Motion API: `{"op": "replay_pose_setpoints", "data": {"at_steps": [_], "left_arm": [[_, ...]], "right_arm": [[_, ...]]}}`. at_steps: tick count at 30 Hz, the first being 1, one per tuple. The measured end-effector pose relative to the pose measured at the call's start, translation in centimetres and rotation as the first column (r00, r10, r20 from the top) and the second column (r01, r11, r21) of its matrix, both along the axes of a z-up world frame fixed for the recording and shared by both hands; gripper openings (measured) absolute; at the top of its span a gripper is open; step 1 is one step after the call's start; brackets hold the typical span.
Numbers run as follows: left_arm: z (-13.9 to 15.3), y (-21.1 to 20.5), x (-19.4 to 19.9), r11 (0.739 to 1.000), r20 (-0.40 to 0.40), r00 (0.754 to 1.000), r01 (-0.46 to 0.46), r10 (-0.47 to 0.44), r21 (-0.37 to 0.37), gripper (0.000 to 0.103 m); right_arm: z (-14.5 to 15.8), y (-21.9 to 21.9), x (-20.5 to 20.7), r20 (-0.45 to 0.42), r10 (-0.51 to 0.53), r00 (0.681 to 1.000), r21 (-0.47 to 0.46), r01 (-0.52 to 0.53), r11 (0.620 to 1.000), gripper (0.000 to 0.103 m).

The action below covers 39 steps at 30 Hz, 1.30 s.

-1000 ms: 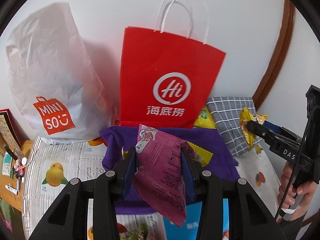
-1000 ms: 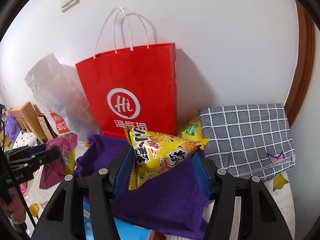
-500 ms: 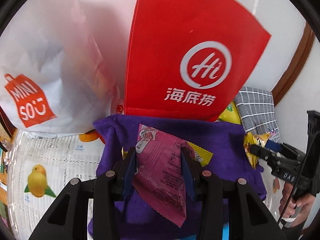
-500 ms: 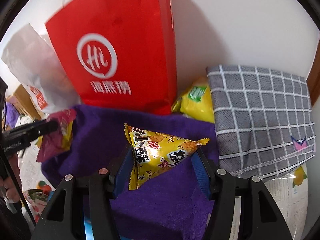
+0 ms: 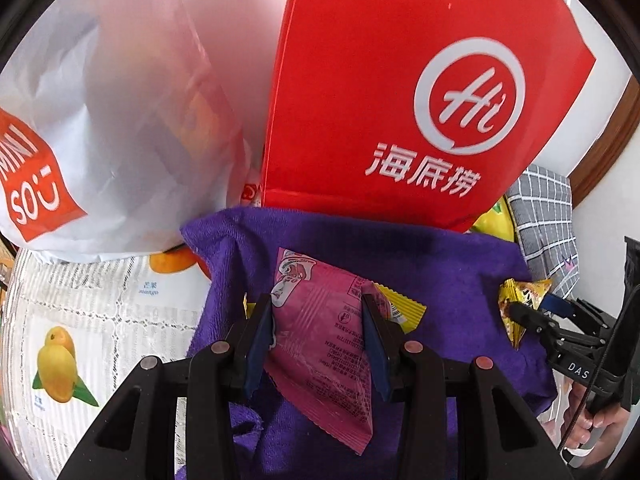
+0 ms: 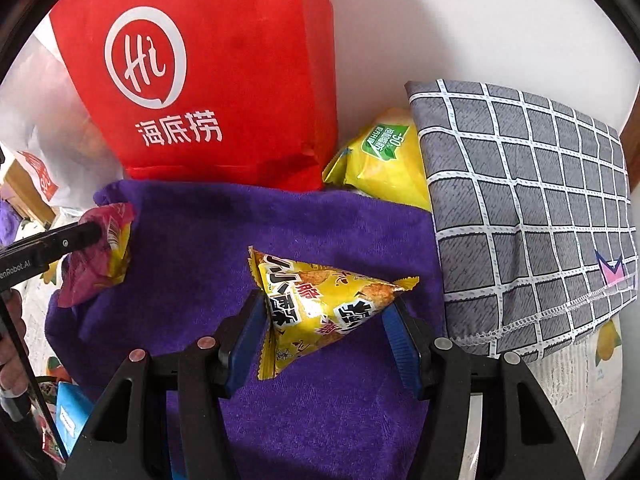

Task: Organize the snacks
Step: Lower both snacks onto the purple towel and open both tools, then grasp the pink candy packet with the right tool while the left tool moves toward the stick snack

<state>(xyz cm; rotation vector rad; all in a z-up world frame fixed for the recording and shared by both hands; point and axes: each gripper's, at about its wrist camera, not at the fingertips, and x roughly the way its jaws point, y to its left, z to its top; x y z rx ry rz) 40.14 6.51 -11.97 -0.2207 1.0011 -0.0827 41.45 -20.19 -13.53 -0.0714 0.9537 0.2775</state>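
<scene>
Between left tongs (image 5: 316,346): pink packet (image 5: 324,356)

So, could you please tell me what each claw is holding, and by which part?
Left claw: pink packet, by its side edges. Right claw: yellow packet, by its two ends.

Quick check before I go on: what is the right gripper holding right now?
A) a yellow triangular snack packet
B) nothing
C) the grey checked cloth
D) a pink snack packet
A: in the right wrist view the right gripper is shut on the yellow triangular snack packet, above the purple towel.
</scene>
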Motion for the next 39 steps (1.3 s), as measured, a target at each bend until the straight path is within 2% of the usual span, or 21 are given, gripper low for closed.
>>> {"op": "replay_pose_setpoints", "data": {"at_steps": [6,8,9,10,12,13,17,29,34,39], "left_arm": [[0.1,-0.5,0.2,1.000,-0.016,1.000,0.014,-0.014,0.015,0.042],[0.2,-1.0,0.2,0.999,-0.015,0.999,0.032,-0.031,0.023,0.050],[0.4,-1.1,0.0,0.999,-0.012,0.999,0.035,-0.035,0.025,0.061],[0.6,-1.1,-0.1,0.999,-0.006,0.999,0.033,-0.033,0.025,0.068],[1.3,-1.1,-0.6,0.999,0.020,0.999,0.027,-0.028,0.026,0.069],[1.7,-1.2,-0.9,0.999,0.027,0.999,0.030,-0.031,0.028,0.070],[3.2,-1.0,-2.0,0.999,0.040,0.999,0.022,-0.023,0.036,0.071],[7.7,0.4,-9.4,0.999,0.124,0.992,-0.023,0.018,0.044,0.071],[8.7,1.2,-13.1,0.999,0.146,0.989,-0.024,0.021,0.025,0.071],[8.2,1.7,-16.5,1.000,0.126,0.992,-0.024,0.023,0.006,0.071]], "right_arm": [[-0.3,0.5,0.3,-0.022,0.007,1.000,-0.013,-0.007,1.000,0.063],[-0.2,0.5,0.4,-0.035,0.010,0.999,-0.009,-0.010,1.000,0.064],[0.0,0.5,0.3,-0.037,0.011,0.999,-0.004,-0.011,1.000,0.065],[0.2,0.6,0.3,-0.039,0.015,0.999,0.005,-0.015,1.000,0.065],[1.0,0.5,-0.1,-0.028,0.024,0.999,0.017,-0.024,1.000,0.077],[1.6,0.3,-0.5,-0.009,0.031,0.999,0.021,-0.031,0.999,0.080],[3.7,0.4,-1.8,0.071,0.038,0.997,0.019,-0.039,0.999,0.085],[8.4,0.5,-6.0,0.191,0.028,0.981,0.022,-0.033,0.999,0.085],[9.3,0.3,-9.7,0.238,0.010,0.971,0.031,-0.018,0.999,0.085],[8.9,-1.2,-13.9,0.228,0.006,0.974,0.013,-0.010,1.000,0.085]]}}
